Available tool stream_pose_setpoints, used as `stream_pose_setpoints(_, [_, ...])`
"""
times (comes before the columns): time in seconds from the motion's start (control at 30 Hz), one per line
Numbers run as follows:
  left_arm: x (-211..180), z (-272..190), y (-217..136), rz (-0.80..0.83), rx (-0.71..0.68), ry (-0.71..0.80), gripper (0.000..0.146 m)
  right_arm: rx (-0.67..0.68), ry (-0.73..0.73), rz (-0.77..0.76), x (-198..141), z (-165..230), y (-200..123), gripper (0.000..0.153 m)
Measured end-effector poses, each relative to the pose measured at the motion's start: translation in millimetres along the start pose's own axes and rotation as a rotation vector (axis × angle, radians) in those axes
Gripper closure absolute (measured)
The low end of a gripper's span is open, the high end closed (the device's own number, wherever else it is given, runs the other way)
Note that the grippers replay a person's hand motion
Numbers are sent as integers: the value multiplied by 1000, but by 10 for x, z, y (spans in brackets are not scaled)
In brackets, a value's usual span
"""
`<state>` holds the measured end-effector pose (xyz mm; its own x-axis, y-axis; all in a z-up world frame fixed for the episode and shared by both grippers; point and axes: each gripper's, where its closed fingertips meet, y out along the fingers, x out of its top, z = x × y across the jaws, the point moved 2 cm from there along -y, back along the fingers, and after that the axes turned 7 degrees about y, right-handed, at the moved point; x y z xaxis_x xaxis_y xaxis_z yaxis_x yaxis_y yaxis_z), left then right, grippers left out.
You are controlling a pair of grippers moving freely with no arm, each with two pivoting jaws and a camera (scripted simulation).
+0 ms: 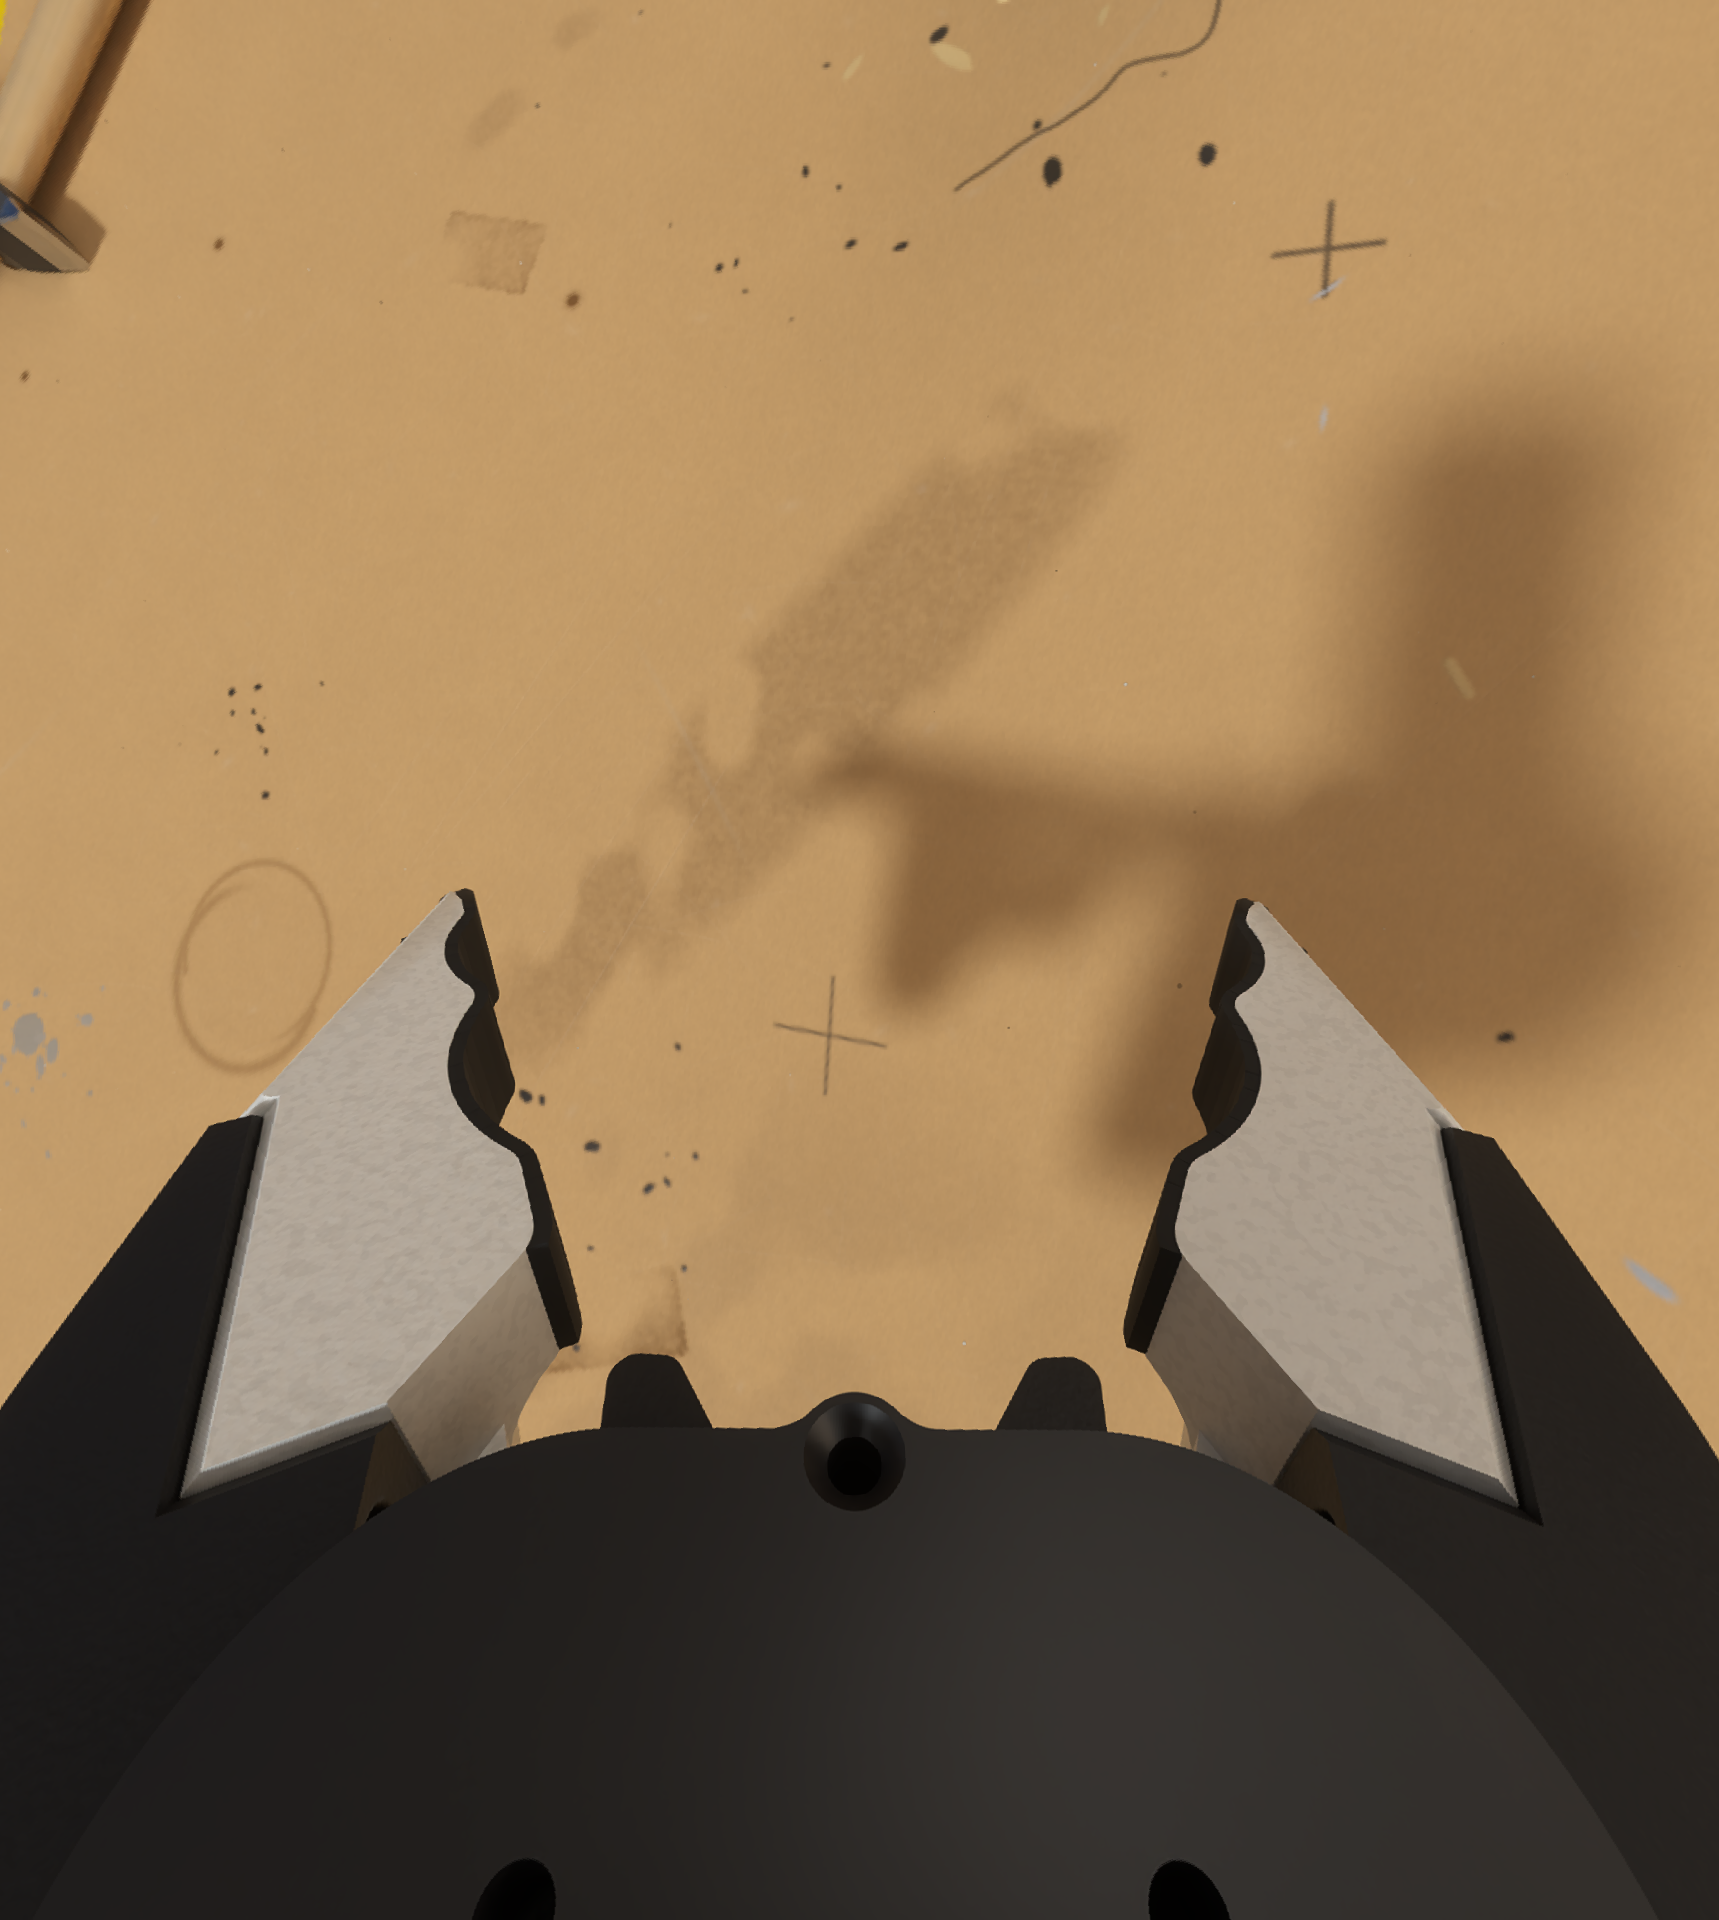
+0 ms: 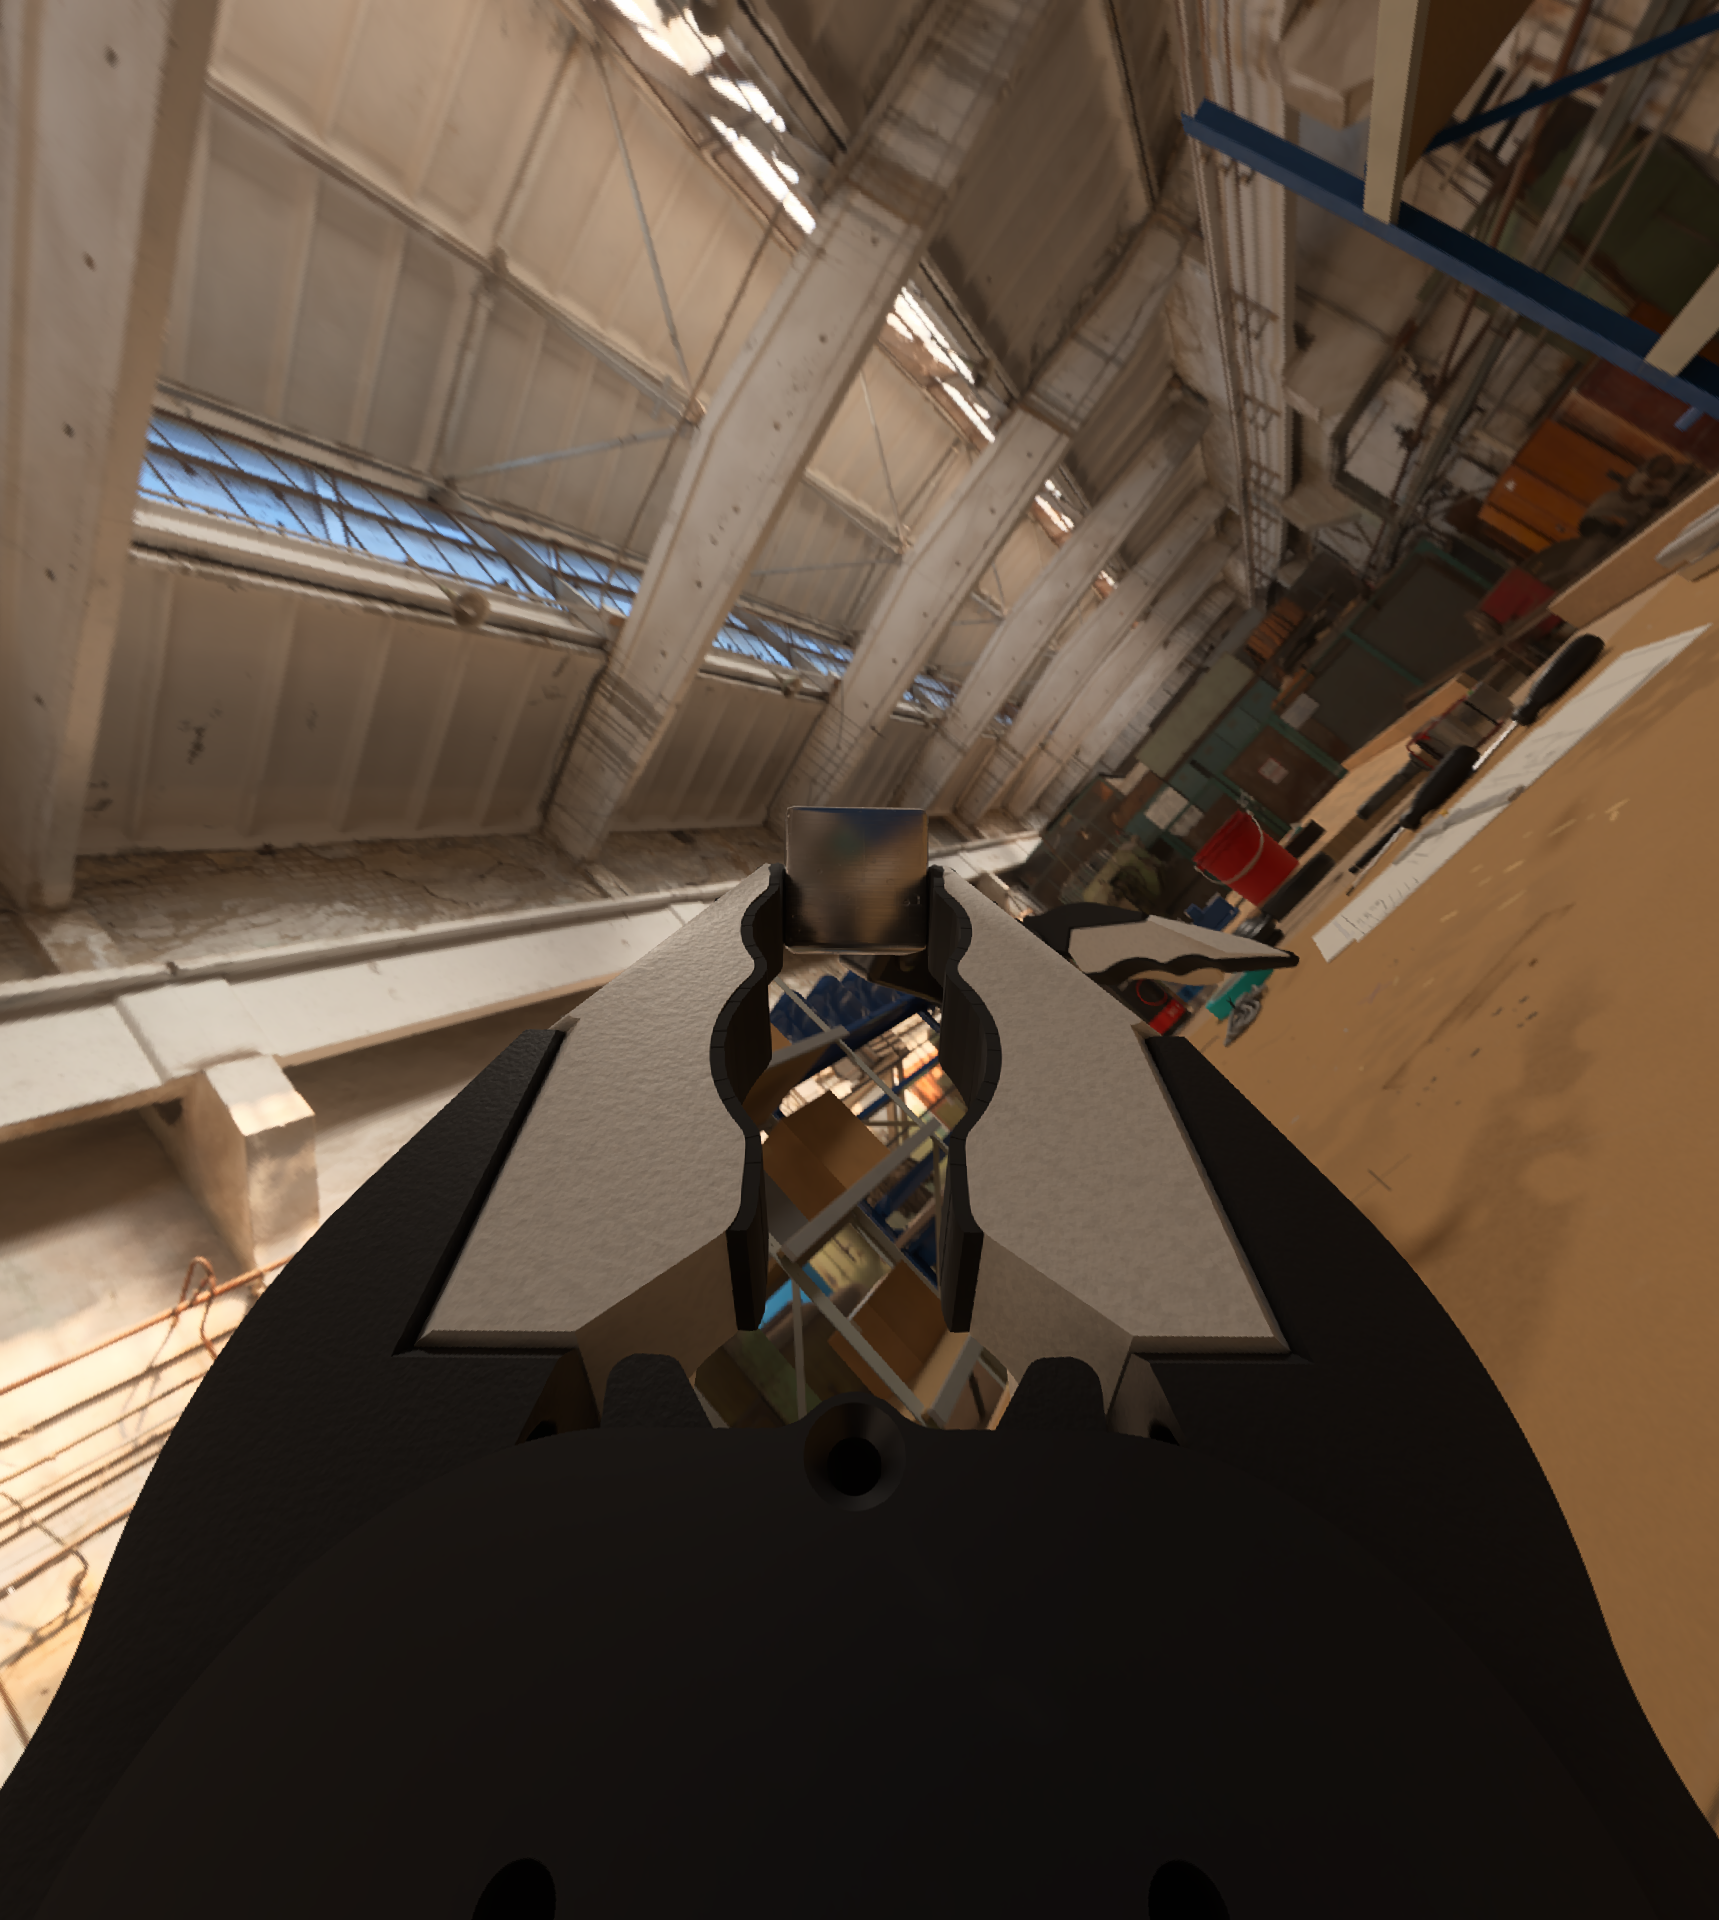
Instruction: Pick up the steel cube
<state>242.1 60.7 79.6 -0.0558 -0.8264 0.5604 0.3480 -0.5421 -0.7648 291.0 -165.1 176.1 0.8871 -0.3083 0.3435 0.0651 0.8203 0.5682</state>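
In the right wrist view my right gripper is shut on the steel cube, a small shiny metal block pinched between the fingertips. It is held well above the brown tabletop, and the view is tilted toward the hall's ceiling. The left gripper shows farther off beyond it, over the table. In the left wrist view my left gripper is open and empty, pointing down at the bare brown tabletop. The cube does not show in that view.
A hammer with a wooden handle lies at the top left of the left wrist view. In the right wrist view, black-handled screwdrivers and white paper sheets lie on the far part of the table. A red bucket stands beyond.
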Motion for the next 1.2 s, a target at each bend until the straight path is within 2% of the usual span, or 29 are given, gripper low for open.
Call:
stream_pose_setpoints(0.1, [-2, 0, 1, 0, 0, 0, 10, -61, -21, 50, -33, -51, 12, 126])
stream_pose_setpoints(0.2, [-2, 0, 1, -3, 0, -1, 10, -215, -107, 183, -131, -162, 14, 126])
stream_pose_setpoints(0.37, [3, -2, 5, -1, 0, -1, 10, -469, -281, 465, -445, -454, 128, 126])
stream_pose_setpoints(0.53, [1, -4, 2, 1, 4, -3, 10, -627, -459, 735, -853, -831, 162, 126])
stream_pose_setpoints(0.67, [-2, -4, 0, 0, 3, -5, 10, -730, -751, 975, -1107, -1104, 94, 126])
stream_pose_setpoints(0.8, [-6, -5, -4, 1, 4, -4, 10, -830, -1117, 1173, -1142, -1305, -29, 126])
stream_pose_setpoints(0.87, [-5, -5, -3, 2, 4, -3, 10, -850, -1335, 1268, -1120, -1345, -74, 126])
stream_pose_setpoints(1.0, [-2, -6, 2, 5, 3, 1, 10, -852, -1621, 1333, -1066, -1341, -86, 126])
stream_pose_setpoints(1.07, [-1, -7, 2, 6, 4, 1, 10, -846, -1695, 1349, -1059, -1325, -90, 126])
stream_pose_setpoints(1.2, [3, -6, 5, 6, 4, 1, 10, -798, -1748, 1382, -1116, -1264, -115, 126])
